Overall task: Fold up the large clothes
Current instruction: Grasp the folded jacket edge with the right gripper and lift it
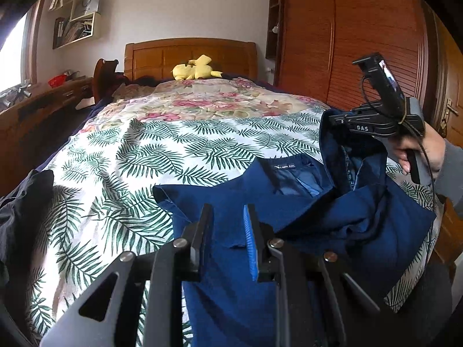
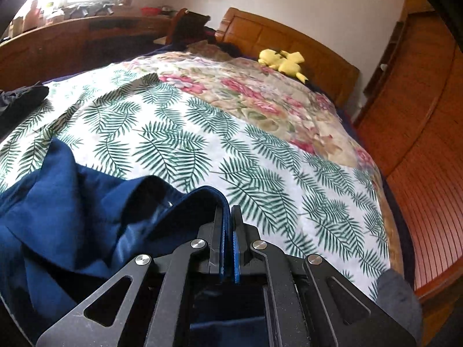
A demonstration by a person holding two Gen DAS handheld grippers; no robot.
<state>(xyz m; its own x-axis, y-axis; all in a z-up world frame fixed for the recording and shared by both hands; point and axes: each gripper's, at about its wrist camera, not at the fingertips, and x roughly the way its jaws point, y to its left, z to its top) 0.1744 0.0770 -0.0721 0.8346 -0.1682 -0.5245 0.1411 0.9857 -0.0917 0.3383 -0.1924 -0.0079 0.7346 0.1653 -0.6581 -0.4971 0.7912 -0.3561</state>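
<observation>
Presently, findings as follows.

Location: a blue jacket (image 1: 289,202) lay on the bed (image 1: 173,144) at the lower centre and lower right of the left wrist view, spread over a palm-leaf sheet (image 2: 202,144). Its collar and label faced up near the middle of that frame.

Right hand-held gripper (image 2: 228,217): jaws were closed tight on a folded edge of the jacket, lower centre of the right wrist view. In the left wrist view the same tool (image 1: 373,124) stood at the right of the frame, held by a hand (image 1: 419,150), with a flap of blue cloth hanging from it above the bed.

Left hand-held gripper (image 1: 228,217): jaws stood narrow but parted, lower centre of its own view, directly over the jacket. Whether the pads pinched cloth could not be told.

Handling, judged: soft and limp, with a smooth lining showing at the collar that may slide between pads. The lifted flap drooped under its own weight, so moderately heavy for cloth. Not fragile.

Hold points, judged: hems, the collar edge and shoulder seams, where layers are doubled and least likely to slip. A single-layer pinch mid-panel would probably only bunch the fabric.

Surroundings: a dark garment (image 1: 26,202) at the left edge of the bed, well apart from the jacket; a yellow plush toy (image 1: 196,69) by the headboard at upper centre.
</observation>
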